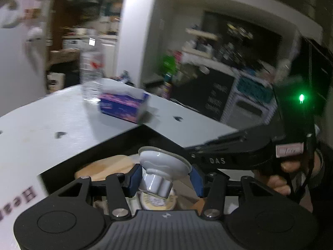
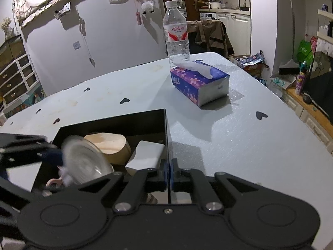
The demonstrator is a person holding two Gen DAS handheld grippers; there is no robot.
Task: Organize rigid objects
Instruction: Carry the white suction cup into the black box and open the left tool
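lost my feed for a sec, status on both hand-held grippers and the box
Left hand-held gripper shut on suction cup holder, over black box. Right hand-held gripper shut on box wall. Wooden dish and white block inside.

**Readable text**

Right gripper [image 1: 239, 156] body: "OAS" in pale letters, seen from the left wrist view. White box flap [image 1: 18, 191] at lower left: partial "Hea", rotated. Tissue box [image 2: 199, 83]: "Natural" on its side. Water bottle [image 2: 177, 31] label: red Chinese characters, too small to read.

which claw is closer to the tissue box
Right. The right claw grips the black box's wall, beside the tissue box; the left claw is over the box's far side, holding a suction cup.
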